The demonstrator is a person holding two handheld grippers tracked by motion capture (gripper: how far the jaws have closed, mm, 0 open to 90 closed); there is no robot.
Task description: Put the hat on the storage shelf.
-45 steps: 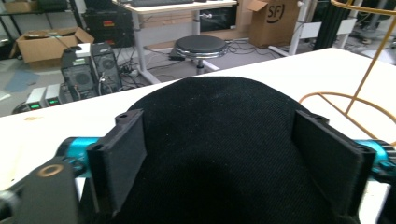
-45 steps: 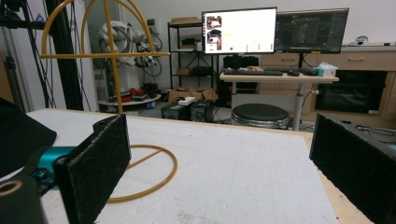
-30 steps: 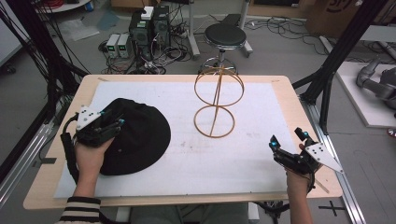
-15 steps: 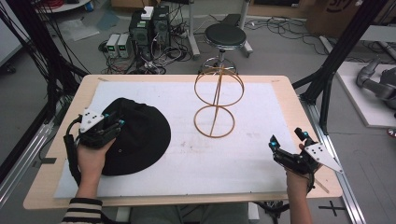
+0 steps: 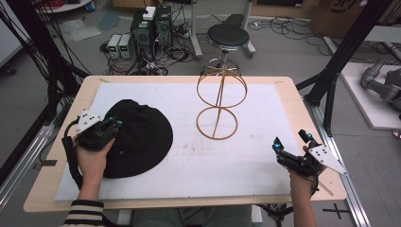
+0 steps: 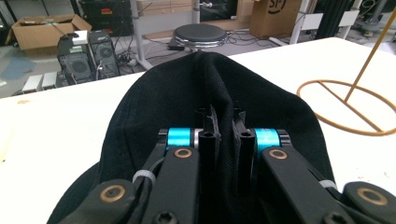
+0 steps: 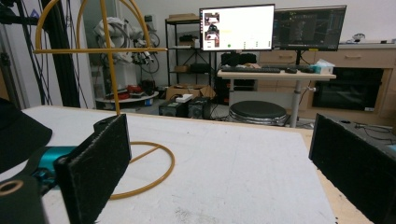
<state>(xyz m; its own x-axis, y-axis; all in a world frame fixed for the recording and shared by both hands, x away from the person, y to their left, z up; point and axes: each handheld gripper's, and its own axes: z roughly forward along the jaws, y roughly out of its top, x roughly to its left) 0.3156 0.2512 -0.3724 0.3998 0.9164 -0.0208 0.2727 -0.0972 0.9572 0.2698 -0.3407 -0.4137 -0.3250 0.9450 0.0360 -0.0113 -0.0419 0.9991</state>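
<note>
A black hat [image 5: 142,137] lies flat on the white mat at the table's left. My left gripper [image 5: 113,125] rests on its left side. Its jaws have just been closing, and in the left gripper view my left gripper [image 6: 223,122] pinches a raised fold of the hat [image 6: 205,84] between its pads. A golden wire stand [image 5: 220,109] with two rings rises at the middle of the table. My right gripper [image 5: 292,140] sits near the front right corner, open, with nothing between its pads [image 7: 100,158]. It faces the stand [image 7: 112,56] and the hat's edge [image 7: 18,133].
The white mat [image 5: 246,156] covers most of the wooden table [image 5: 307,113]. A black stool [image 5: 228,35] and computer boxes [image 5: 151,26] stand on the floor beyond the far edge. Black frame posts [image 5: 331,71] flank the table on both sides.
The left gripper's jaws have drawn together on the hat's fabric. Both hands and the hat have stayed where they were.
</note>
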